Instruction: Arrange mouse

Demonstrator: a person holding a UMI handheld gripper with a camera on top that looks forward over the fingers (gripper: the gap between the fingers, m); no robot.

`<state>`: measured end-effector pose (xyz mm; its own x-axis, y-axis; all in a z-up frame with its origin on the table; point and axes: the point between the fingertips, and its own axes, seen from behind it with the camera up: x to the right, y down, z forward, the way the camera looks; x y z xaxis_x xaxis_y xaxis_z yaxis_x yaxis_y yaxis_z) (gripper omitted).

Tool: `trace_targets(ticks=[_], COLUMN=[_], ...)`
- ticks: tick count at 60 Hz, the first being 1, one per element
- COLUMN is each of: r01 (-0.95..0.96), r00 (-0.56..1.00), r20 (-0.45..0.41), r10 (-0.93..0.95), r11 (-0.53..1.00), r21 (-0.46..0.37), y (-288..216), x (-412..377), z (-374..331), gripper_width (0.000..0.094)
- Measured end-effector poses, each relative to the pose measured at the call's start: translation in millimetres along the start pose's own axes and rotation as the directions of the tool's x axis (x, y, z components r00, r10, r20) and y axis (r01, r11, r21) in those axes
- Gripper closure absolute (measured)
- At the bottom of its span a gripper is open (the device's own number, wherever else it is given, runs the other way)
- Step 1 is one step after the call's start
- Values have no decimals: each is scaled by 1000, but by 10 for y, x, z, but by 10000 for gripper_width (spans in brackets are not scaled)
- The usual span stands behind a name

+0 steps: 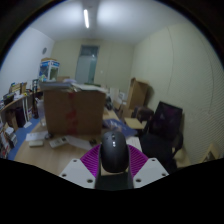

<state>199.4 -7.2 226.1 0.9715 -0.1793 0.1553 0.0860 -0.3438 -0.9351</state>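
Observation:
A dark grey computer mouse (114,151) sits between my gripper's (114,162) two fingers, its nose pointing away from me. Both purple pads (93,160) press against its sides, so the gripper is shut on it. The mouse is held up in the air, well above the floor and the wooden table (45,156) below and to the left. The mouse's rear end is hidden behind the gripper body.
A large cardboard box (73,111) stands on the table ahead. A dark chair (162,127) is to the right. Cluttered shelves (18,108) line the left wall. A door (88,65) and ceiling light (86,17) are at the far end.

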Motion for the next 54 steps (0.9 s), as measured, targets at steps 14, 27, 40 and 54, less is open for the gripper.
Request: trace_targets(ticks=[14, 27, 40, 54], r01=[-33, -32, -66, -116], r00=[993, 983, 984, 990], r20=[99, 162, 117, 22], r10=[66, 89, 132, 136], r11=[951, 945, 890, 904], r21=[-308, -325, -451, -411], y=[1842, 2324, 2290, 1668], x=[502, 451, 486, 216], z=[431, 606, 527, -211], gripper_width=[569, 478, 78, 100])
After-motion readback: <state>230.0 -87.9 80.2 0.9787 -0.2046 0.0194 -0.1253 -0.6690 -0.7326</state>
